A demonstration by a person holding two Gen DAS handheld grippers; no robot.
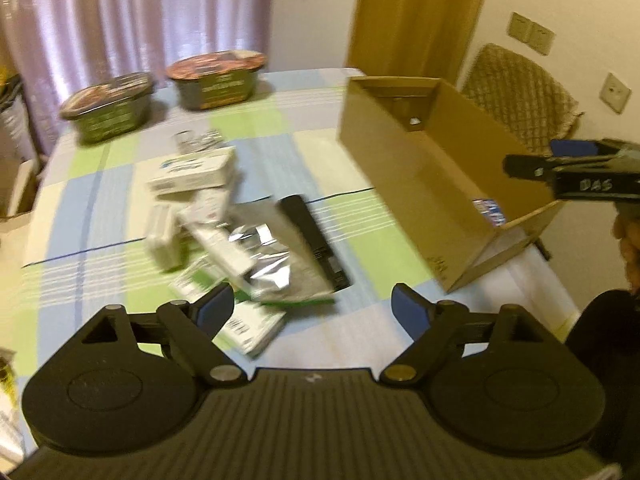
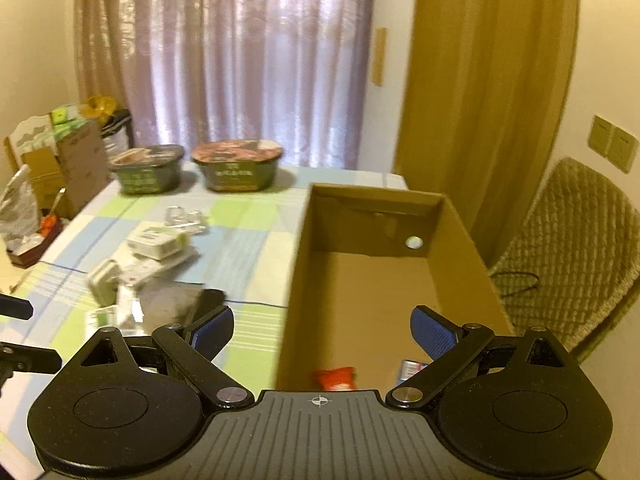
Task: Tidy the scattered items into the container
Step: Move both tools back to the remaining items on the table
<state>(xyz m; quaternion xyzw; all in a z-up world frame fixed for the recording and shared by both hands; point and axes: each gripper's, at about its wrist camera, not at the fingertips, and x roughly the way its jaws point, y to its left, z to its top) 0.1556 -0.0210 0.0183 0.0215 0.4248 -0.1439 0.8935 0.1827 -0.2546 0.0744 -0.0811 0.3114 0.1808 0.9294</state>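
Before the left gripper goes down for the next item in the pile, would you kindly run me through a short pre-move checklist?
1. Left gripper open and empty: ok, its blue pads stand wide apart with nothing between.
2. Right gripper open and empty: ok, it hangs over the brown cardboard box.
3. Box open, with room: ok; only a small red packet and a blue-and-white packet lie at its near end.
4. Items left on the checked tablecloth: ok, white cartons, a silver foil pouch and a flat black device lie heaped together.
5. Clean single grasp: cannot tell; the pile overlaps and is blurred.
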